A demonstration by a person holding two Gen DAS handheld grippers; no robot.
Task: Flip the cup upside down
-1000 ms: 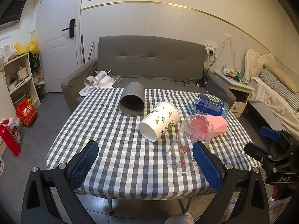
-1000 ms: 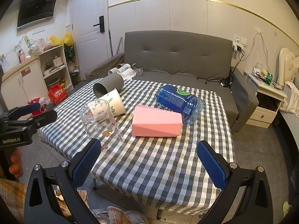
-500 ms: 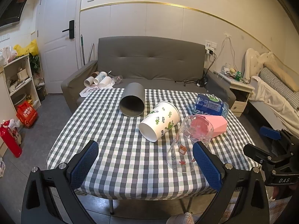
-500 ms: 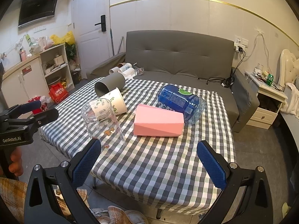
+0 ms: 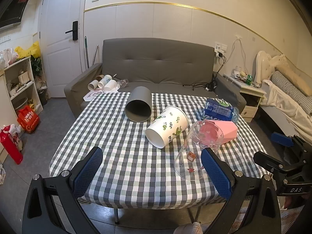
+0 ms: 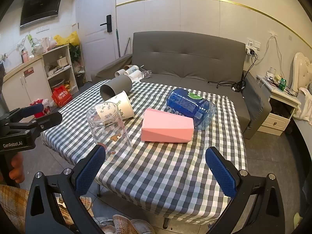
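Observation:
Several cups lie on their sides on the checked table (image 5: 109, 136). A clear glass cup (image 5: 197, 152) with small stickers lies near the front right; it shows in the right wrist view (image 6: 109, 130) too. A white leaf-print paper cup (image 5: 165, 126) (image 6: 122, 105) lies mid-table. A grey cup (image 5: 139, 105) (image 6: 115, 88) lies behind it. A pink faceted cup (image 5: 226, 131) (image 6: 167, 127) lies at the right. My left gripper (image 5: 152, 171) is open and empty at the front edge. My right gripper (image 6: 156, 165) is open and empty at the table's right front.
A blue water bottle (image 5: 220, 109) (image 6: 190, 105) lies on its side behind the pink cup. A grey sofa (image 5: 156, 68) stands behind the table with paper cups (image 5: 103, 82) on it. Shelves (image 5: 19, 85) stand left, a nightstand (image 5: 251, 95) and bed right.
Both grippers have drifted slightly; the right wrist view has shifted a little towards the table. Nothing on the table has moved.

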